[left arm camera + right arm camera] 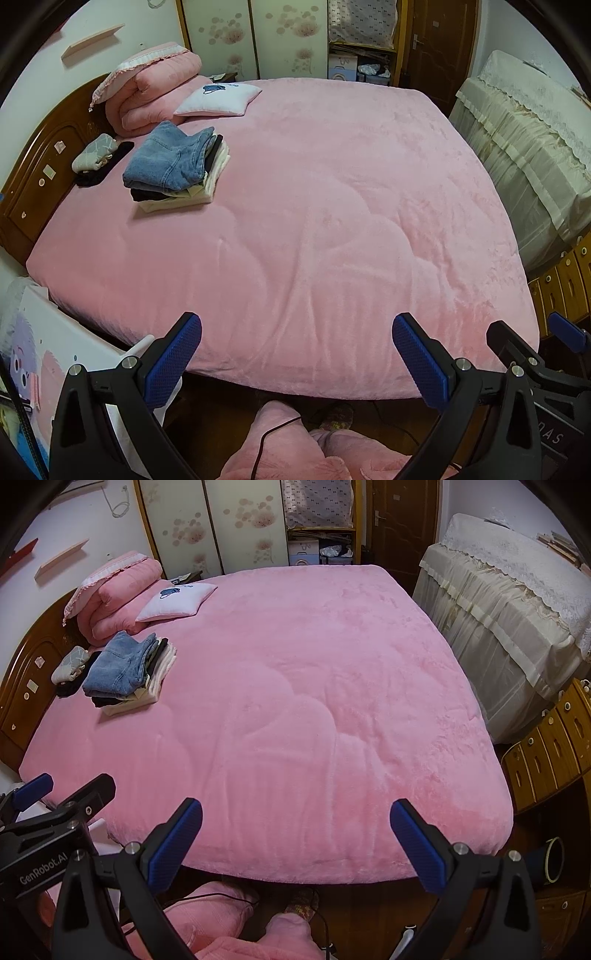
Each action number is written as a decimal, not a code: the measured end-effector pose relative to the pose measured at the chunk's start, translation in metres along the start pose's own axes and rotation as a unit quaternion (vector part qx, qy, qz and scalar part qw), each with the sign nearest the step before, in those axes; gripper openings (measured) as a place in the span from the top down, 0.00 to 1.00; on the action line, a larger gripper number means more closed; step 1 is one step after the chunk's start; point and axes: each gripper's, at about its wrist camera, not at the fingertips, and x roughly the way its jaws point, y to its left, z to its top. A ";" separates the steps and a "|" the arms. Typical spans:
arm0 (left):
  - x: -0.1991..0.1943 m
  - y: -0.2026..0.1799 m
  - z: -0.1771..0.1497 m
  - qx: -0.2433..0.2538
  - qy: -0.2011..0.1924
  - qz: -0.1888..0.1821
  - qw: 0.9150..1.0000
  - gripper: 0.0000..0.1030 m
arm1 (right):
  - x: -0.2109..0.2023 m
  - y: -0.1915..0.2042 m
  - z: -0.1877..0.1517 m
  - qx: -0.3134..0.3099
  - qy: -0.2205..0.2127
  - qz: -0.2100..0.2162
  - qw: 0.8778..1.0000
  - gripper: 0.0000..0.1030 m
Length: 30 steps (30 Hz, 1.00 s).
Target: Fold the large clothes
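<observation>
Both grippers hang wide open and empty at six o'clock, left gripper (297, 354) beside right gripper (295, 834), folded clothes (173, 168) stacked at ten o'clock on the pink bed (332, 221), so best fetch the next garment and spread it flat mid-bed.

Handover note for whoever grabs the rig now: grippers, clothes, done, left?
Left gripper: open, empty, held over the near edge of the bed.
Right gripper: open, empty, same spot, beside the left.
Clothes: folded stack with jeans on top, far left of the bed near the headboard. Small grey and black items lie loose beside it.
Done: that stack looks folded.
Left: no unfolded large garment in view; find the next one.
</observation>
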 end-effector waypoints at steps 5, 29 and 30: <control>0.000 0.001 -0.001 -0.001 0.003 -0.001 1.000 0.01 | 0.002 -0.002 0.000 -0.004 0.000 0.000 1.000 0.01; -0.001 0.003 0.000 0.005 -0.004 0.004 1.000 0.01 | 0.011 -0.012 0.001 -0.003 0.008 0.003 1.000 0.01; -0.001 0.002 0.000 0.005 -0.004 0.004 1.000 0.01 | 0.013 -0.015 0.003 -0.004 0.009 0.003 1.000 0.01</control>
